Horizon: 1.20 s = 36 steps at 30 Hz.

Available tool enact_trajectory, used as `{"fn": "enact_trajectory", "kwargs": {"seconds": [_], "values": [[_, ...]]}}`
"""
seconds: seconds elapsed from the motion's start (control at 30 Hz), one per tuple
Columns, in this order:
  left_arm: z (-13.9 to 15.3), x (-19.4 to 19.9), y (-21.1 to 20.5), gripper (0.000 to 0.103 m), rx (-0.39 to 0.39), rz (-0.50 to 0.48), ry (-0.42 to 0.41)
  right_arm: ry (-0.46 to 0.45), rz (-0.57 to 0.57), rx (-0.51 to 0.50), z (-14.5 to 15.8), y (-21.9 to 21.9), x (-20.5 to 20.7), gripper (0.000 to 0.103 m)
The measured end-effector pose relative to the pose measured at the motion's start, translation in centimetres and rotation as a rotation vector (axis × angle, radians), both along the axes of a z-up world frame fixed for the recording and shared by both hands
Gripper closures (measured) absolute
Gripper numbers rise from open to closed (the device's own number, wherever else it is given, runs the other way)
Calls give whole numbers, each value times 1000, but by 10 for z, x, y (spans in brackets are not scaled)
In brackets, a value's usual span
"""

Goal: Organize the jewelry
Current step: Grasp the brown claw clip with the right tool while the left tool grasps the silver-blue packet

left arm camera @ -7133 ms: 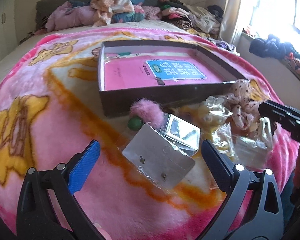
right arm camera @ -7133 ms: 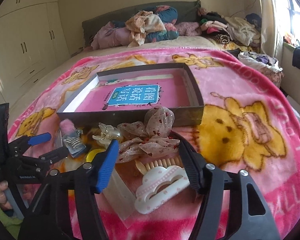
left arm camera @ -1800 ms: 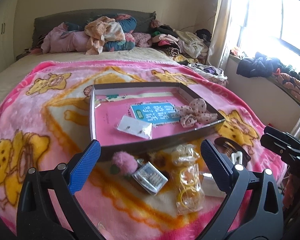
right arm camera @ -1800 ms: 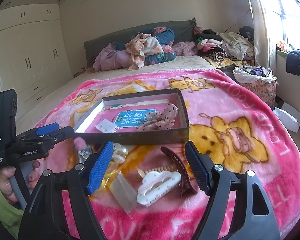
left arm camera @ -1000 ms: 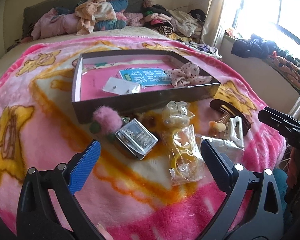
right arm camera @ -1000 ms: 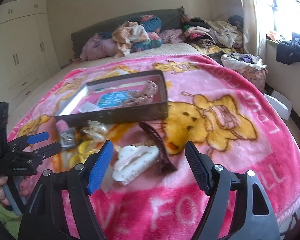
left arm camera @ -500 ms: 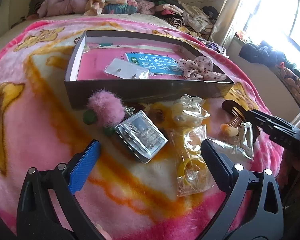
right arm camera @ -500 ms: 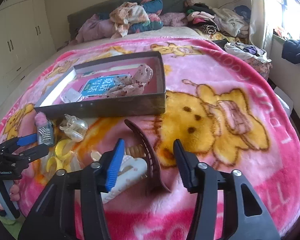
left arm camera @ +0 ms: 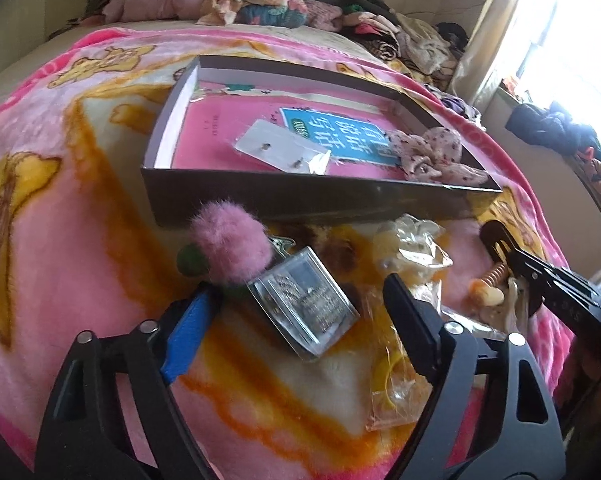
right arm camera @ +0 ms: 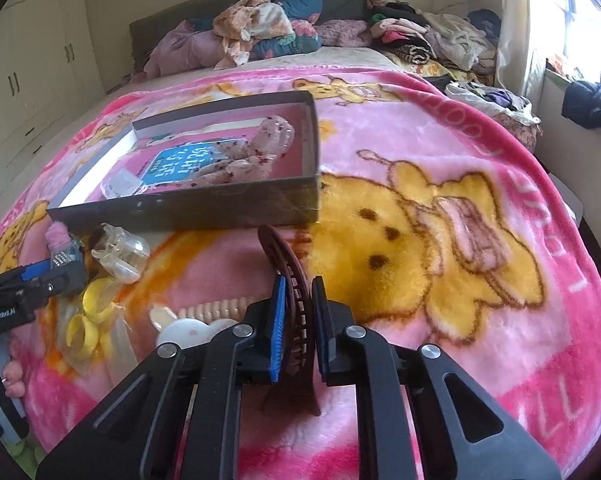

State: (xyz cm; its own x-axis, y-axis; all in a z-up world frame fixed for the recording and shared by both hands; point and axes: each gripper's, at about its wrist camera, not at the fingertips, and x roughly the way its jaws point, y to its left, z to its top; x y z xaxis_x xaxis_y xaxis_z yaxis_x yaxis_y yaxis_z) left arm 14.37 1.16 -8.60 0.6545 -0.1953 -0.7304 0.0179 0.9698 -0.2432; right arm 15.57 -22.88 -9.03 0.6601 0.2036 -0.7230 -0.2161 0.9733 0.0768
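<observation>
A dark shallow box (left arm camera: 308,196) (right arm camera: 188,210) lies on the pink blanket, holding an earring card (left arm camera: 280,150) and a dotted fabric scrunchie (left arm camera: 432,156) (right arm camera: 252,160). My left gripper (left arm camera: 296,312) is open, its jaws on either side of a clear case of sparkly clips (left arm camera: 304,304), next to a pink pompom (left arm camera: 230,246). My right gripper (right arm camera: 298,316) is shut on a brown hair claw clip (right arm camera: 288,276) that rests on the blanket. In the left wrist view the right gripper (left arm camera: 540,276) is at the clip (left arm camera: 496,240).
In front of the box lie a clear bagged clip (right arm camera: 120,254) (left arm camera: 412,244), a bag with yellow rings (right arm camera: 84,320) (left arm camera: 392,380), a white cloud-shaped clip (right arm camera: 192,330) and a beige spiral clip (left arm camera: 488,284). Piled clothes (right arm camera: 268,28) sit at the bed's head. The blanket edge drops off on the right.
My right gripper has closed onto the brown claw clip. My left gripper has moved down to the clear clip case and narrowed around it.
</observation>
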Motion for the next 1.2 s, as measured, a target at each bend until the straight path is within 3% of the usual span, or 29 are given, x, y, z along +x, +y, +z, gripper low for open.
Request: {"fn": "enact_trajectory", "kwargs": {"seconds": [0.07, 0.2, 0.63, 0.97, 1.2], "values": [[-1, 1, 2, 48, 21, 20, -2, -4, -13, 3, -1, -3, -1, 91], [1, -2, 5, 58, 25, 9, -5, -12, -25, 25, -1, -9, -3, 91], [12, -25, 1, 71, 17, -92, 0, -61, -67, 108, 11, -30, -21, 92], [20, -37, -6, 87, 16, -147, -24, -102, -86, 146, 23, -37, -33, 93], [20, -37, -8, 92, 22, -158, -30, -109, -81, 149, 26, -35, -33, 93]]}}
